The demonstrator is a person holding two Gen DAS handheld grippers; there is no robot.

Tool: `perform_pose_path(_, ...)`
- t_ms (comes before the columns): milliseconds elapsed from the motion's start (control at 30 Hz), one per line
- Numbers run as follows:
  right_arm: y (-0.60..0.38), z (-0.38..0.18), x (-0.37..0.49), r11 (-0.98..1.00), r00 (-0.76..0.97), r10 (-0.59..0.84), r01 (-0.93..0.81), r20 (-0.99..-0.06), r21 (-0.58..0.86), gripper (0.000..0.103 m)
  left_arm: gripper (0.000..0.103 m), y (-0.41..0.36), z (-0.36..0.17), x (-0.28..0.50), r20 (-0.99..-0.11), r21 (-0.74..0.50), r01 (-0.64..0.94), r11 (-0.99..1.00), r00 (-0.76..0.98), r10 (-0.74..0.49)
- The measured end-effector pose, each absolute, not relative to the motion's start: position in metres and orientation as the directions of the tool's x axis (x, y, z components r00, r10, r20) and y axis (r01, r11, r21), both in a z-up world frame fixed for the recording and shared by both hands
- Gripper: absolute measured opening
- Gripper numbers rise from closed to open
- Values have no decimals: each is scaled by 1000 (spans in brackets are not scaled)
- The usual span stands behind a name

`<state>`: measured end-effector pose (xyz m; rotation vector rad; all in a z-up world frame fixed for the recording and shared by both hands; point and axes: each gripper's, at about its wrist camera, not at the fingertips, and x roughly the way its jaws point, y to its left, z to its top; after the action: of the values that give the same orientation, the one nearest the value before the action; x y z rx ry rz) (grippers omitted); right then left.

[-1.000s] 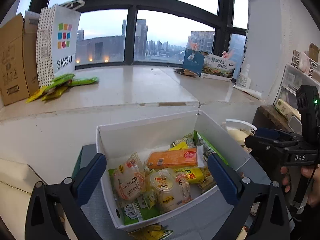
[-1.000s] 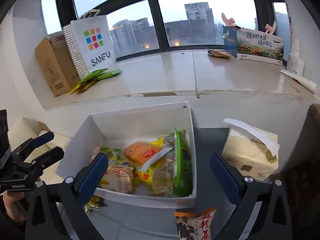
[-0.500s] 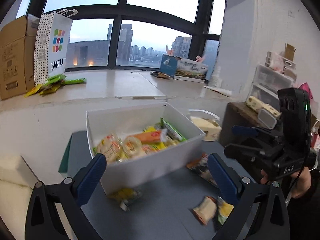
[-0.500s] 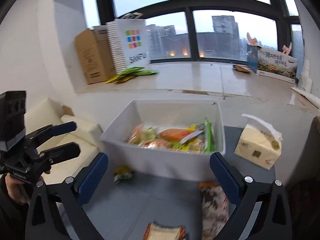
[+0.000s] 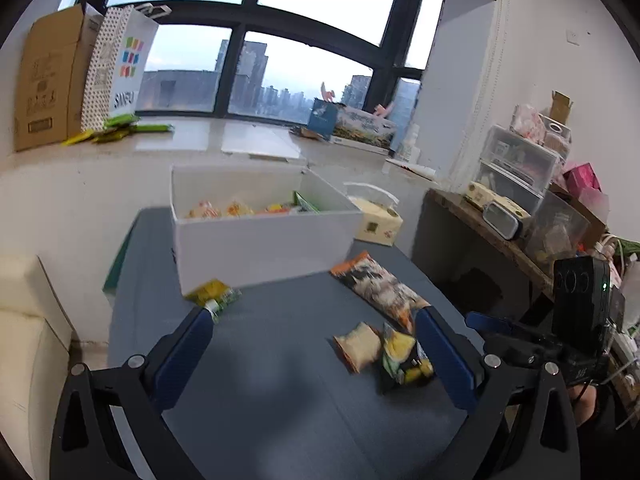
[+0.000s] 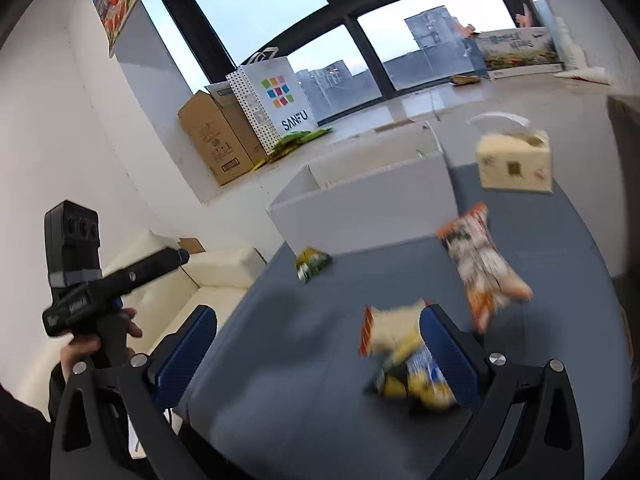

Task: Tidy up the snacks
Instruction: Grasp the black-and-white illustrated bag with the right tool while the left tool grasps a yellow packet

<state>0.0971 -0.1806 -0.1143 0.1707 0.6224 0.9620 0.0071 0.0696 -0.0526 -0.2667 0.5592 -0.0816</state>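
A grey-blue worktop [image 5: 280, 380] fills the lower middle of both wrist views, below a wide window sill with a city skyline behind it. At the worktop's far edge, just above centre in the left wrist view, sits a white open box [image 5: 264, 240] with colourful snack packets showing over its rim; in the right wrist view the same box [image 6: 368, 208] sits above centre and its contents are hidden by the near wall. A cream tissue box [image 5: 378, 224] stands just beside the white box toward the right of the frame. A long orange-and-white snack bag [image 5: 380, 290] lies flat on the worktop, right of centre, near the white box's front corner. Lower right of centre, a small pale snack packet [image 5: 358, 346] lies touching a yellow-and-black snack packet [image 5: 404, 360]. A small yellow-green packet [image 5: 212, 292] rests against the front foot of the white box, left of centre. The left tool [image 5: 314, 356] spreads wide across the bottom of its frame, blue pads far apart, gripping nothing and hovering above the worktop. The right tool [image 6: 316, 356] is likewise spread wide and empty, its right-hand pad overlapping the two small packets in the picture; whether it touches them cannot be told because of blur.
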Motion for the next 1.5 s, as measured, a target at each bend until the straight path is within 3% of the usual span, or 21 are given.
perform_pose_path(200, -183, -116, 92, 739, 575, 624, -654, -529, 162, 103, 103, 57, -57, 0, -528, -237, 23, 971, 836, -149)
perform_pose_path(800, -120, -158, 253, 791, 509, 412, -612, -755, 19, 102, 103, 77, -73, -2, -574, -231, -43, 972, 813, -101)
perform_pose_path(867, -116, -165, 261, 785, 493, 402, -620, -772, 13, 86, 103, 81, -76, -1, -580, -235, -53, 971, 809, -96)
perform_pose_path(900, -113, -169, 263, 780, 478, 394, -626, -785, 10, 67, 103, 81, -77, -1, -582, -235, -58, 970, 808, -93)
perform_pose_path(933, -110, -177, 267, 784, 464, 360, -620, -810, -6, 54, 103, 84, -79, 0, -587, -238, -65, 969, 805, -90)
perform_pose_path(1033, -114, -181, 267, 791, 475, 339, -612, -812, -28, 41, 103, 88, -85, 3, -598, -243, -79, 967, 797, -85)
perform_pose_path(1233, -142, -158, 243, 784, 487, 425, -619, -763, 42, 39, 103, 97, -104, 18, -633, -246, -102, 964, 770, -80)
perform_pose_path(1500, -183, -93, 181, 767, 579, 540, -637, -611, 74, 39, 103, 115, -122, 71, -672, -172, -119, 978, 740, -28)
